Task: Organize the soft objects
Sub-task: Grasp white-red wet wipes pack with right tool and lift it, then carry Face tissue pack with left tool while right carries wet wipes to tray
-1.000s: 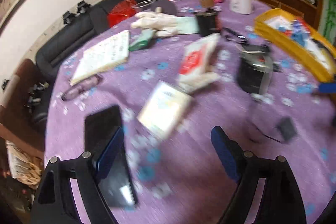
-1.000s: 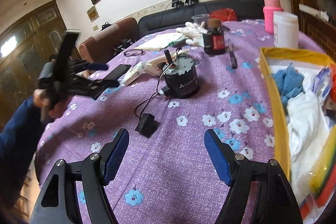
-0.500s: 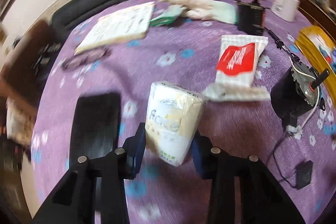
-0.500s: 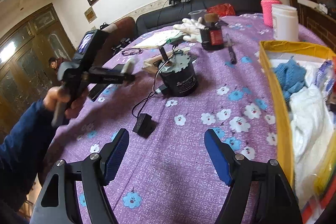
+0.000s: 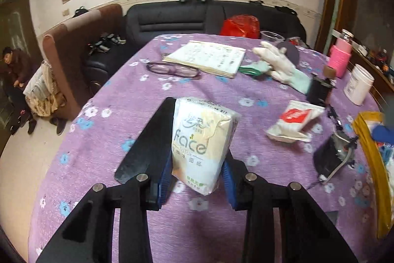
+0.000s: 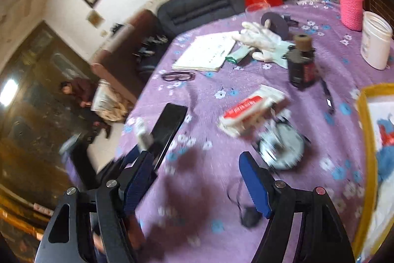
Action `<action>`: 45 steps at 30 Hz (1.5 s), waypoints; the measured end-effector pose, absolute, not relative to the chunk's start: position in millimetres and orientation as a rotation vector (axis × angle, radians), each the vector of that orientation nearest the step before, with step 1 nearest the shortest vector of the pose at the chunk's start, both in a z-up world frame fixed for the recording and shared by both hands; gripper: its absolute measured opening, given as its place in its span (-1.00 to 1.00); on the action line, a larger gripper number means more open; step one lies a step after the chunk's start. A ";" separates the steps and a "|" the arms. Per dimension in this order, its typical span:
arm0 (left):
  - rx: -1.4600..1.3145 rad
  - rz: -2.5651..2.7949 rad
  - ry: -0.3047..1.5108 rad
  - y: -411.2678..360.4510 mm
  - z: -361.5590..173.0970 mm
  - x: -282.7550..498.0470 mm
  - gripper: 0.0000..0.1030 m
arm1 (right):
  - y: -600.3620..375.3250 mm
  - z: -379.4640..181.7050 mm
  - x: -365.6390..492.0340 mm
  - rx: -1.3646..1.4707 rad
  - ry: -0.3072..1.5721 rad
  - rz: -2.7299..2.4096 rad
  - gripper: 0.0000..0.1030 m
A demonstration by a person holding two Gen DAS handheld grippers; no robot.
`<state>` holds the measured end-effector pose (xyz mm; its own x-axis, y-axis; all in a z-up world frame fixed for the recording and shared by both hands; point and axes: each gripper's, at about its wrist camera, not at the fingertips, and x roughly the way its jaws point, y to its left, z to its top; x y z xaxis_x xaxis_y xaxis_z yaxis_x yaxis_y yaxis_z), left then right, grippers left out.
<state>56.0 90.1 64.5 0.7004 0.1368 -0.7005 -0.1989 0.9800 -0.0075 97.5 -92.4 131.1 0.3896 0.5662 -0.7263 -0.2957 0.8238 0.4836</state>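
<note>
Above the purple flowered tablecloth [image 5: 128, 100]: one tissue pack [image 5: 203, 143] clamped in the left gripper [image 5: 197, 180], clear of the cloth.

The left jaws have just been closing and now press on both sides of the pack, which stands upright between the blue pads. The right gripper [image 6: 198, 180] has its jaws apart with nothing between them. On the cloth lie one red-and-white packet [image 5: 294, 121], one pair of white gloves [image 5: 280, 64], one open notebook [image 5: 206, 57], one pair of glasses [image 5: 173, 69], one black phone [image 6: 168, 126] and one white jar [image 5: 358, 85]. One yellow basket [image 6: 368, 139] at the right edge holds blue and white cloths.
</note>
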 end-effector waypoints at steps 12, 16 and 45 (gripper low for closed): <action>-0.166 0.233 0.796 114.1 62.2 57.2 -0.29 | -26.5 59.5 183.2 0.132 1.257 0.096 0.23; -0.190 0.224 0.794 117.3 64.1 55.5 -0.29 | -22.5 48.3 198.9 0.091 1.258 0.050 0.23; -0.185 0.009 0.703 86.0 74.6 44.3 -0.30 | -151.8 87.0 -48.9 -0.055 0.631 0.409 -0.04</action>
